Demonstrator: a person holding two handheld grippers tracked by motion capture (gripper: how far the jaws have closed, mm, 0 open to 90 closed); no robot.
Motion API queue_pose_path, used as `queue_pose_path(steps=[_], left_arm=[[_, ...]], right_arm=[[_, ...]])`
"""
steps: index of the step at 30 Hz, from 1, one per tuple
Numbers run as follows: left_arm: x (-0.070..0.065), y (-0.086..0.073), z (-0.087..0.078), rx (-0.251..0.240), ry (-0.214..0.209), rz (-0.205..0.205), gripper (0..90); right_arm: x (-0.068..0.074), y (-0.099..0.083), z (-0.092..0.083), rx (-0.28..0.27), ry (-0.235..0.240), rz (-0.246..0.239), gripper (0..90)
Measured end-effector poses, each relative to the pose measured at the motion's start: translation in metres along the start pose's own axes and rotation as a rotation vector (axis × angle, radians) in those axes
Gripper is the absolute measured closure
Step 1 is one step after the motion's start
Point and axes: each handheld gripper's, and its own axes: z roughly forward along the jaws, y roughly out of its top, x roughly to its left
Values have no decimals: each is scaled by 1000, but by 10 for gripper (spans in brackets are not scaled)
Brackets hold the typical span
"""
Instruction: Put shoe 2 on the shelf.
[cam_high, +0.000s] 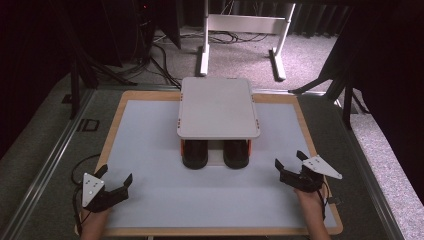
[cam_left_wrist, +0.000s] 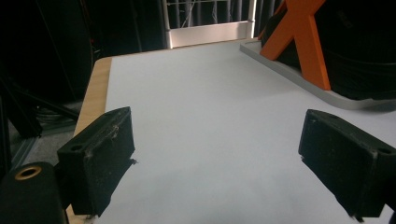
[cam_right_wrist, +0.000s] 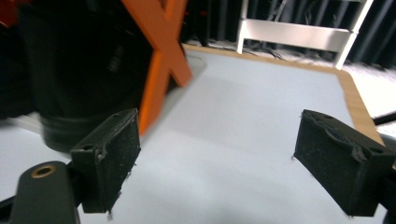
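High view: left gripper (cam_high: 116, 186) and right gripper (cam_high: 289, 161), jaws spread, flank the grey two-tier rack (cam_high: 218, 107) holding black cylinders (cam_high: 195, 154); reaching in likely comes next.

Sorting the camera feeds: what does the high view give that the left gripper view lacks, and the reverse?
High view: the rack's flat grey top, two black shoes beneath it, and both tools, left tool and right tool, open. Left gripper view: the rack's orange X brace from the side. Both: the white mat with its wooden edge.
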Motion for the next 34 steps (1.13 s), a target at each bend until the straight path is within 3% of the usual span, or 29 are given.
queue_pose_path(steps=[15, 25, 34], left_arm=[[0, 0, -1, -5, 1, 0, 106], [0, -1, -2, -16, 5, -2, 106], [0, -1, -2, -25, 4, -1, 107]], right_arm=[[-35, -33, -1, 92, -141, 44, 138], [-39, -39, 1, 115, -162, 16, 138], [-38, -39, 3, 125, -140, -2, 140]])
